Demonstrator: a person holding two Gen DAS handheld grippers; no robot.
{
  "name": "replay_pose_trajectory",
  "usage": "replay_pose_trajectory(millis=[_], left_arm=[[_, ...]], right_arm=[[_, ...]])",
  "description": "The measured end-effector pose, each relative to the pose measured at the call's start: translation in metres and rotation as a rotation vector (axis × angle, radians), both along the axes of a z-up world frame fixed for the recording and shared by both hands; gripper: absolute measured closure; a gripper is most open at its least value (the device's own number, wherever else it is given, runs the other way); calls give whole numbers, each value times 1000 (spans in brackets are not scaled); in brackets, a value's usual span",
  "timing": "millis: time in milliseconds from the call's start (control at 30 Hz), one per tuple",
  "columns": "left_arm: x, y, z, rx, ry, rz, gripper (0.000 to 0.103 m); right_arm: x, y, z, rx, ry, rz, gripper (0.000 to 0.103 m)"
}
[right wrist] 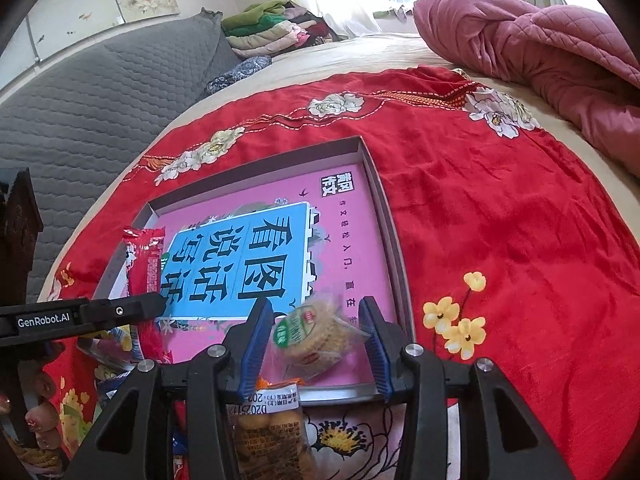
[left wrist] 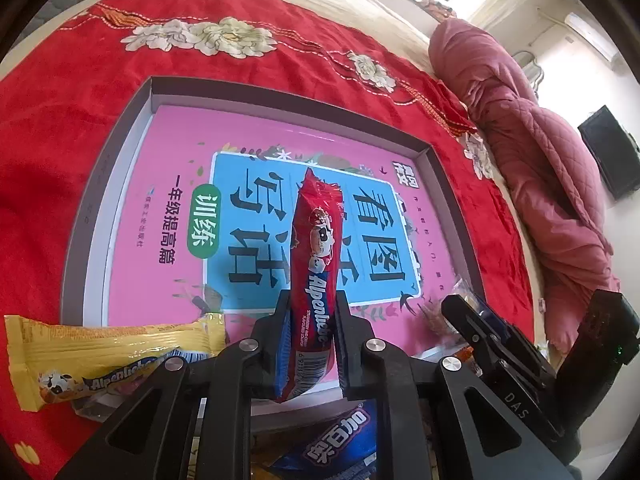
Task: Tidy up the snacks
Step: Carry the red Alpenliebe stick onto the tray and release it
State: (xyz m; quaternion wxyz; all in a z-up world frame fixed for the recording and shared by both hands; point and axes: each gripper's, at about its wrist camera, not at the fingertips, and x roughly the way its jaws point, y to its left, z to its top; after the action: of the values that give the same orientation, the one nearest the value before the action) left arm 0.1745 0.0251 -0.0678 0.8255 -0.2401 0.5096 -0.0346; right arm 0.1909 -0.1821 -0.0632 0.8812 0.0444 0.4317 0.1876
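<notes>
Snacks sit around and above a shallow grey box (left wrist: 120,152) whose floor is covered by a pink and blue book cover (left wrist: 256,208) printed with large Chinese characters. The left gripper (left wrist: 312,320) is clamped on a red Alpenliebe candy stick (left wrist: 316,248), a glossy crinkled wrapper standing up between the fingers over the box. Left of those fingers a yellow Alpenliebe pack (left wrist: 100,356) lies across the box's near edge; below them is a blue packet (left wrist: 340,444) with white characters. The right gripper (right wrist: 316,328) has its jaws apart, with a clear-wrapped stack of round biscuits (right wrist: 316,332) between the blue ribbed pads (right wrist: 252,344), seemingly not touching either. Below those fingers lies a clear bag of yellow pieces (right wrist: 268,432) bearing a printed label. Everything rests on a red cloth (right wrist: 500,220) with embroidered flowers; a pink quilted blanket (right wrist: 540,40) is bunched beyond.
</notes>
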Motion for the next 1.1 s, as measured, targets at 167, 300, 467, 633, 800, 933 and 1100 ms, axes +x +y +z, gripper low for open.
replay_pose_trajectory(millis=[167, 300, 467, 633, 800, 933, 1100], left_arm=[[0, 2, -2, -9, 8, 3, 83], [0, 4, -3, -8, 15, 7, 81], [-1, 7, -3, -11, 20, 18, 70], [-1, 9, -2, -13, 20, 24, 67], [-2, 12, 1, -16, 13, 24, 62], [-4, 16, 5, -16, 2, 26, 60], [-8, 24, 11, -9, -1, 39, 49]], right_arm=[[0, -1, 0, 3, 0, -1, 58], [0, -4, 1, 12, 0, -8, 58], [-1, -5, 5, 22, -9, -9, 58], [-2, -3, 7, 21, -16, -3, 58], [-3, -3, 9, 26, -22, -1, 58], [-5, -4, 12, 34, -27, -1, 57], [-7, -5, 16, 47, -36, 3, 54]])
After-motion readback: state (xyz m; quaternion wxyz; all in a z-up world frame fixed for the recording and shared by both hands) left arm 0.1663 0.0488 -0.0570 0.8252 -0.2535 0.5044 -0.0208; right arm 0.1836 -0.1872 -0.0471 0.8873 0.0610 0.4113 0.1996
